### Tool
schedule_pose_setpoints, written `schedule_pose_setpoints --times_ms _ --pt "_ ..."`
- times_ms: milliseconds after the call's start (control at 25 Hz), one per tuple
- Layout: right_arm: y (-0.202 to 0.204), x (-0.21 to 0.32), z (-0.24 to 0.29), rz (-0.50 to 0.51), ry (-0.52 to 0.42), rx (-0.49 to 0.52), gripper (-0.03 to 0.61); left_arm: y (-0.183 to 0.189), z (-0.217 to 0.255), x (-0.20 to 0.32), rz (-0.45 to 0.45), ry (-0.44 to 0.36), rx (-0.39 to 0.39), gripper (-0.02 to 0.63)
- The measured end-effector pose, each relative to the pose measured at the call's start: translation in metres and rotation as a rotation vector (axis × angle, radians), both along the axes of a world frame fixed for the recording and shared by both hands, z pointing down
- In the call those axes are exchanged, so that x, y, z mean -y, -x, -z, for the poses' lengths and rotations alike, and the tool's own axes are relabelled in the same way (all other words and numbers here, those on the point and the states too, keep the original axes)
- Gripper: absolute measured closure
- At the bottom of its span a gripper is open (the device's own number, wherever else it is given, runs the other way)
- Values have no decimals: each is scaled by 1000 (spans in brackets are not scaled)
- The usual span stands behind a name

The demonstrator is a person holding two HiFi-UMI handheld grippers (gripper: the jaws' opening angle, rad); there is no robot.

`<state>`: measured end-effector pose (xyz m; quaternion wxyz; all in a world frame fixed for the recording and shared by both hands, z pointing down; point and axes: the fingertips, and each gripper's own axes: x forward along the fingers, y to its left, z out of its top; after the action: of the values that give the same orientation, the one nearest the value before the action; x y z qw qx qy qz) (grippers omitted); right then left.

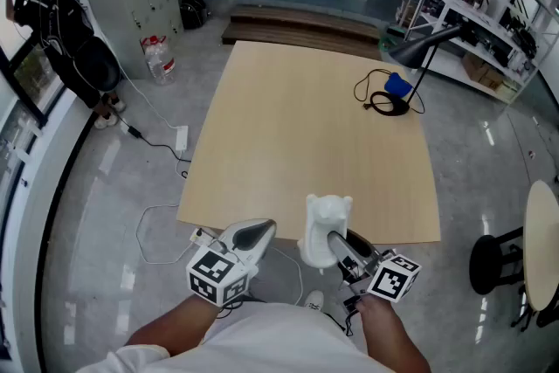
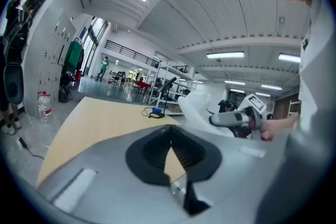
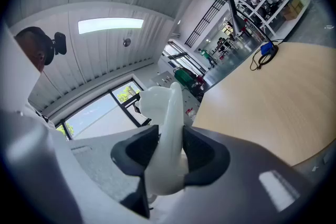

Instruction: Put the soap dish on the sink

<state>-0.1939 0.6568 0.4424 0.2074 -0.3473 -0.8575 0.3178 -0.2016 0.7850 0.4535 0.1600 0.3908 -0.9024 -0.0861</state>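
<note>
Clamping soap dish (image 1: 327, 227), table (image 1: 306, 135), desk lamp (image 1: 417, 49) beyond

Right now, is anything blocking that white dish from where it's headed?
No sink shows in any view, so that path cannot be judged. The right gripper clamps the soap dish, with nothing between them.

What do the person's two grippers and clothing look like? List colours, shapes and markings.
The left gripper and right gripper are smooth silver-grey shells tapering to black-lined jaws. Each bears a white cube with black square markers. The person wears a white shirt.
</note>
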Motion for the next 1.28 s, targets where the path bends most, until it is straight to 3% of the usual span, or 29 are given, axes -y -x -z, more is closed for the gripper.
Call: schedule_pose_setpoints --times_ms 440,680,1280 --pt "2 -4 5 12 -16 14 436 -2 -1 -1 -2 5 -7 606" --pt "3 -9 8 46 4 21 433 -1 -12 -2 26 7 -62 606" --pt "2 -17 4 51 7 -10 433 -2 -9 -7 35 11 -54 606"
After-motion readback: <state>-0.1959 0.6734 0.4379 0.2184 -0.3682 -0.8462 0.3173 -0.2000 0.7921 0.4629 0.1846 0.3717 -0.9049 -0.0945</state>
